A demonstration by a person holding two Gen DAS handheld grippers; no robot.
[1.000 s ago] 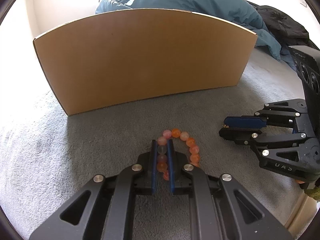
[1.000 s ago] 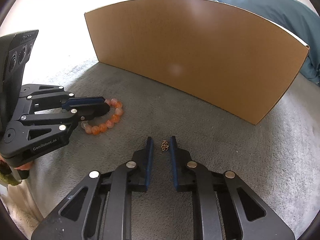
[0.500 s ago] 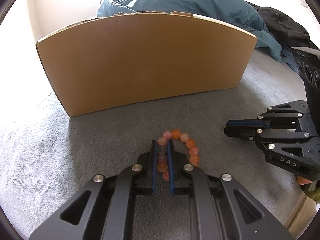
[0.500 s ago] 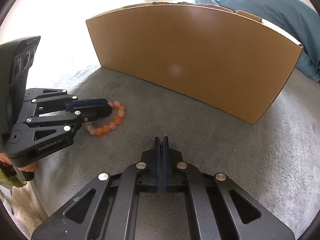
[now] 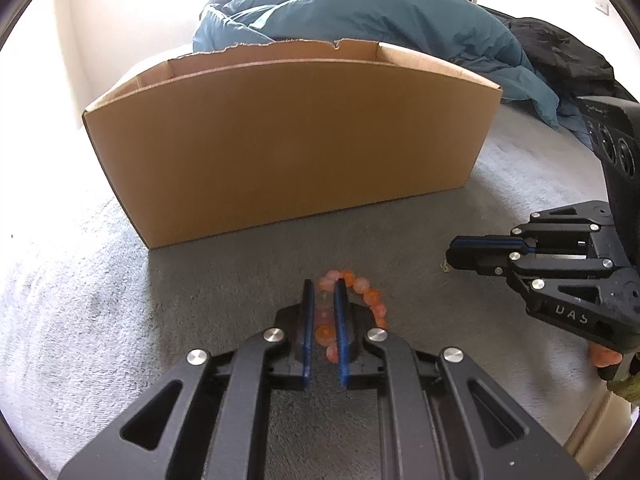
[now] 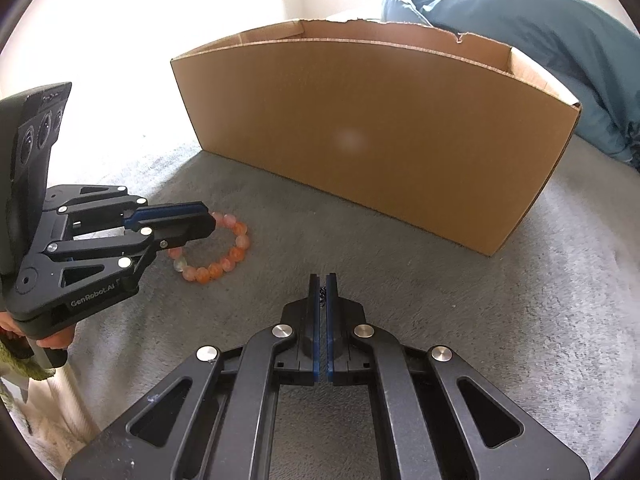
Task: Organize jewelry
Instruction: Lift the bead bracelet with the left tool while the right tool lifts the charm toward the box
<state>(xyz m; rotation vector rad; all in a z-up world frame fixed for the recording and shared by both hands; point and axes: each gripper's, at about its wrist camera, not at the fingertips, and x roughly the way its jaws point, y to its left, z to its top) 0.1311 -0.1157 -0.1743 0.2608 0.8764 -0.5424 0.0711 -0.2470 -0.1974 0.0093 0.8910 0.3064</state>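
- Cardboard is where you are headed: the open box (image 5: pixel 288 148) fills the upper middle of both views, and neither piece of jewelry is in it yet.
- Your left gripper (image 5: pixel 323 316) is clamped narrow on one side of the bracelet (image 6: pixel 224 252); the rest of the loop trails on the grey blanket (image 5: pixel 100 320), lower centre of the left view.
- Your right gripper (image 6: pixel 322 292) is pinched tight on a small chain (image 6: pixel 322 293), low centre in its view. The chain is mostly hidden between the pads.
- Lift both straight up until they clear the front wall before you move over the box; I judge a dragging bracelet could snag in the pile.
- Keep the pinch firm, since so thin a chain could slip out.
- Count: one bracelet, one chain, one box, two grippers.
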